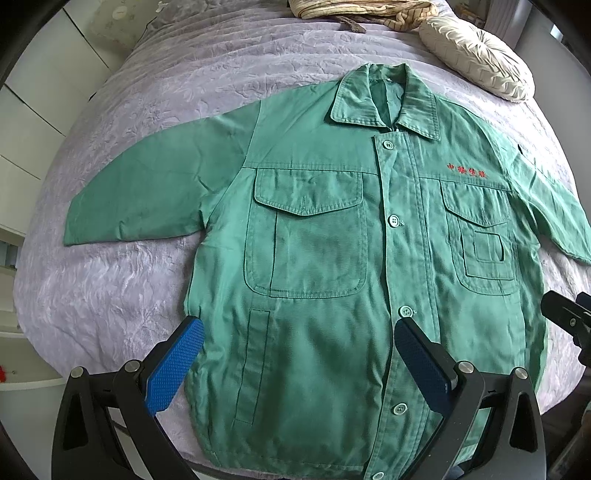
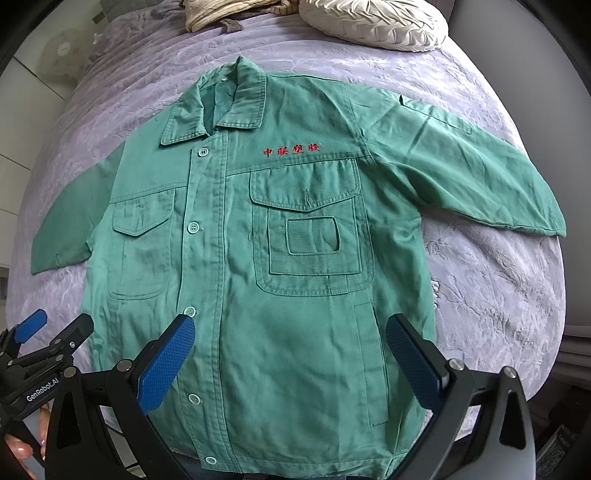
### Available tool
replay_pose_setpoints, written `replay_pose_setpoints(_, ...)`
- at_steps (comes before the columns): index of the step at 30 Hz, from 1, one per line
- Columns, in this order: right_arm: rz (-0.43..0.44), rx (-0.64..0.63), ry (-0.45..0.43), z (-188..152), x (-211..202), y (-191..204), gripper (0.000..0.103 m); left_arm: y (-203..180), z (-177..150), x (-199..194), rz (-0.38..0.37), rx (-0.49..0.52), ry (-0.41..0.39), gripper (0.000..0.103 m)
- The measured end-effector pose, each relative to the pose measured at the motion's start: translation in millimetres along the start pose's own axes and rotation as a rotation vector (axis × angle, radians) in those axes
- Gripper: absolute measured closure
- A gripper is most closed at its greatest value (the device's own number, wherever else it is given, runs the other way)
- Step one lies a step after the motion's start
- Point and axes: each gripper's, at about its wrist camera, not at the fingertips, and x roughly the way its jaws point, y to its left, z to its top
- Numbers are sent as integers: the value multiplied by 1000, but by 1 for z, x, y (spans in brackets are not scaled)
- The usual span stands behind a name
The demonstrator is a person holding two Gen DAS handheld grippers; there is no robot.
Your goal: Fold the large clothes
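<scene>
A green work jacket (image 1: pixel 314 236) (image 2: pixel 266 258) lies flat and front up on a lilac bedspread, buttoned, collar away from me, both sleeves spread out sideways. Red embroidered characters (image 2: pixel 291 149) sit above one chest pocket. My left gripper (image 1: pixel 299 354) hovers open over the jacket's lower left half, nothing between its blue pads. My right gripper (image 2: pixel 291 350) is open above the lower right half, also holding nothing. In the right wrist view the left gripper (image 2: pixel 48 332) shows at the lower left edge, with fingers of a hand (image 2: pixel 22 448) below it.
The lilac bedspread (image 1: pixel 129 288) covers a bed that drops off at left and right. A cream pleated cushion (image 1: pixel 476 55) (image 2: pixel 373 24) and a striped bundle of cloth (image 1: pixel 354 11) lie beyond the collar. White cabinets (image 1: pixel 33 110) stand to the left.
</scene>
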Motion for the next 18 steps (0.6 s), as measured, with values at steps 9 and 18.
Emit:
replay_pose_setpoints(9, -3, 2, 0, -1, -1, 2, 0, 0, 0, -2, -4, -1, 0, 0)
replay_pose_setpoints(18, -4, 1, 0, -3, -1, 2, 0, 0, 1, -1, 7, 3, 13, 0)
